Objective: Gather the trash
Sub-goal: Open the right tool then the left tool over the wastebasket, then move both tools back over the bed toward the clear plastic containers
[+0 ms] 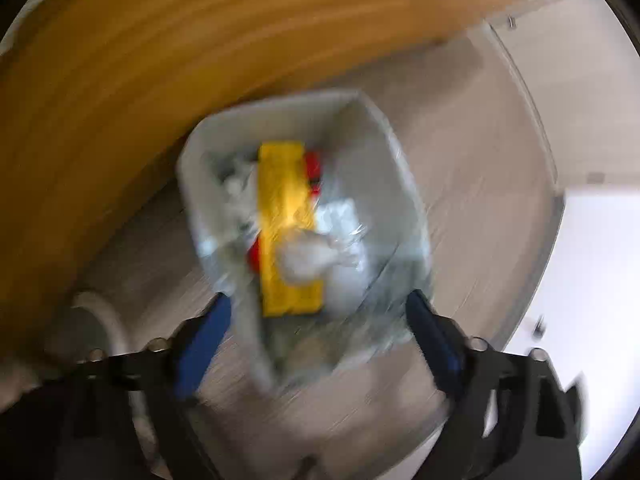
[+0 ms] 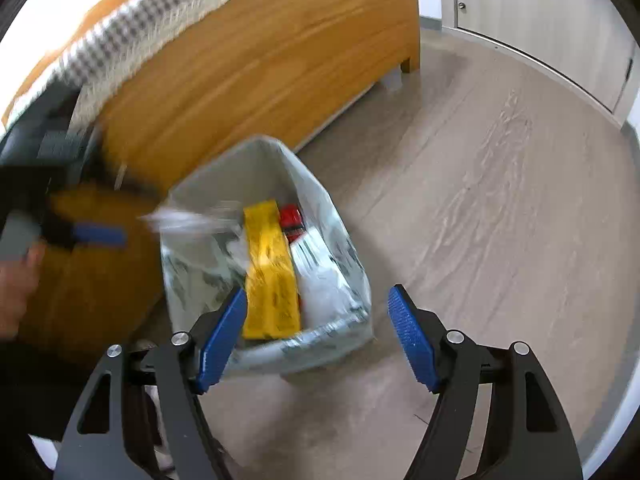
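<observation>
A white trash bin (image 1: 224,128) (image 2: 256,152) lined with a clear plastic bag stands on the floor beside the wooden bed frame. Inside lie a yellow packet (image 1: 284,216) (image 2: 268,268), something red (image 1: 314,164) (image 2: 291,218) and white crumpled wrappers (image 1: 316,256) (image 2: 324,276). My left gripper (image 1: 320,320) is open above the bin; its view is blurred. It shows at the left of the right wrist view (image 2: 100,234), with a blurred whitish scrap (image 2: 180,218) in the air just beyond its blue fingertip, over the bin's rim. My right gripper (image 2: 318,320) is open and empty over the bin's near edge.
The wooden bed frame (image 2: 248,72) with a checked blanket (image 2: 132,28) stands behind the bin. Grey wood-look floor (image 2: 500,200) spreads to the right. A white door and wall (image 2: 540,20) lie at the far right.
</observation>
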`<state>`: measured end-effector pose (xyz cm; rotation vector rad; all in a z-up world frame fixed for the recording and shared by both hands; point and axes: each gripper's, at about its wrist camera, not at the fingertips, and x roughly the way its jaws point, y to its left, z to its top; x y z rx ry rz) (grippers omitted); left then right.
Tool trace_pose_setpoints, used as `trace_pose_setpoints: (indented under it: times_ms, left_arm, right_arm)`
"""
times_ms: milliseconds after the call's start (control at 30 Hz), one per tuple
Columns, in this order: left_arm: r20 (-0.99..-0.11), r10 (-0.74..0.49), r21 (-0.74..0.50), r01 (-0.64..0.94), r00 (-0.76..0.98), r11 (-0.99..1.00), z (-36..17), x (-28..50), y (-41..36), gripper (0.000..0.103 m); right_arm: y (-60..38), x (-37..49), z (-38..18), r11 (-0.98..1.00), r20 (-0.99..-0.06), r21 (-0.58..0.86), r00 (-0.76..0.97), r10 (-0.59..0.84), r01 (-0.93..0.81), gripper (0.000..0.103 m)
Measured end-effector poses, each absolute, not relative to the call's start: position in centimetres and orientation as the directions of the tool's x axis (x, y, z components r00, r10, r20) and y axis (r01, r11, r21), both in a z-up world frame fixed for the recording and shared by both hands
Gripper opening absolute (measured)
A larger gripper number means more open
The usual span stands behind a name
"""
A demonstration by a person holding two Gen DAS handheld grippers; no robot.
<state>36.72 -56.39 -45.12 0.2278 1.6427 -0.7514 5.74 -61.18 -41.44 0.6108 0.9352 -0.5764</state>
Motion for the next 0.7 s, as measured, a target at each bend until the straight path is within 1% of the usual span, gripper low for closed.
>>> trace_pose_setpoints:
  times_ms: [100,167,267,367,433,567,700]
  left_arm:
    - [-0.925,-0.25,-0.366,0.501,-0.285,0.785,-46.3,36.5,-57.2,0.087]
    - [-0.923,-0.257,-0.373,0.501,-0.286,0.781,-46.3,36.2,-56.4,0.087]
    - [-0.938,-0.249,-0.342,0.526,-0.242,0.779,-45.9,35.8,-54.6,0.087]
    - [-0.942,-0.218,-0.32,0.494,-0.253,0.809,-46.2,36.0,-52.8,0.087]
    - [-0.94,-0.223,-0.327,0.491,-0.259,0.808,-45.5,35.8,-52.4,0.087]
    - [-0.938,-0.253,-0.344,0.544,-0.237,0.765,-43.4,35.2,-52.1,0.087]
    - [-0.952,-0.233,-0.304,0.556,-0.197,0.774,-42.3,35.4,-50.8,0.087]
  right_arm:
    - [-60.7,5.0,-42.0,0.696,-0.868,0.225,0.465,-0.175,0.682,0.07]
    - [-60.7,4.9,-42.6,0.697,-0.875,0.22,0.454,-0.169,0.683,0.07]
    - [-60.7,5.1,-43.2,0.687,-0.882,0.219,0.441,-0.163,0.692,0.07]
    - [-60.6,5.8,-43.0,0.687,-0.886,0.212,0.433,-0.166,0.695,0.07]
    - [-60.4,6.4,-42.5,0.701,-0.887,0.194,0.428,-0.174,0.687,0.07]
    - [-60.2,7.5,-41.9,0.718,-0.896,0.161,0.406,-0.182,0.677,0.07]
    - [-60.2,8.1,-41.6,0.709,-0.914,0.144,0.367,-0.172,0.69,0.07]
